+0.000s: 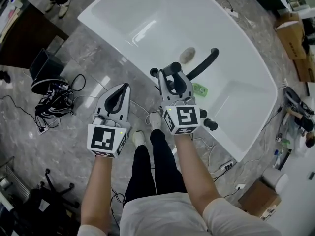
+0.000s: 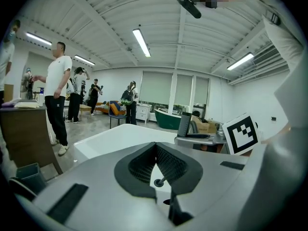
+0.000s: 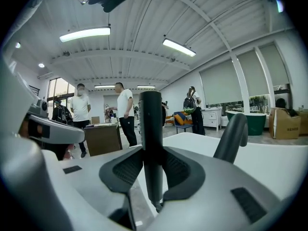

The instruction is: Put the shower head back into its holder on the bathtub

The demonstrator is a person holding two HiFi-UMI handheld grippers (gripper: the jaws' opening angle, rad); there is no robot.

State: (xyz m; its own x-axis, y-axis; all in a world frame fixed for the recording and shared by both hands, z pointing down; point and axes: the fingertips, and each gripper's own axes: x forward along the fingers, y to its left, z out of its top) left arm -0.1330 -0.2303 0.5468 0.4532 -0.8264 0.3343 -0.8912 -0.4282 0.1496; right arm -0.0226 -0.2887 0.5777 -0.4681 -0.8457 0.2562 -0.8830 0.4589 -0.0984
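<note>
The white bathtub point(image 1: 129, 14) fills the top of the head view. My right gripper point(image 1: 172, 71) is over the tub's near rim, shut on the black shower head point(image 1: 155, 73). In the right gripper view the shower head point(image 3: 151, 129) stands upright between the pads of the right gripper point(image 3: 152, 153). A curved black fitting point(image 1: 205, 62) rises from the rim just right of that gripper, and shows again as the curved fitting point(image 3: 232, 137). A black knob point(image 1: 210, 125) sits on the rim nearer me. My left gripper point(image 1: 125, 86) hangs over the floor beside the tub, shut and holding nothing; its jaws meet in the left gripper point(image 2: 156, 146) view.
A beige lump point(image 1: 187, 55) and a small green item point(image 1: 199, 89) lie inside the tub. A tangle of cables and a dark bag point(image 1: 51, 100) lie on the floor at left. Cardboard boxes point(image 1: 290, 36) stand at right. Several people point(image 2: 57, 95) stand farther off in the room.
</note>
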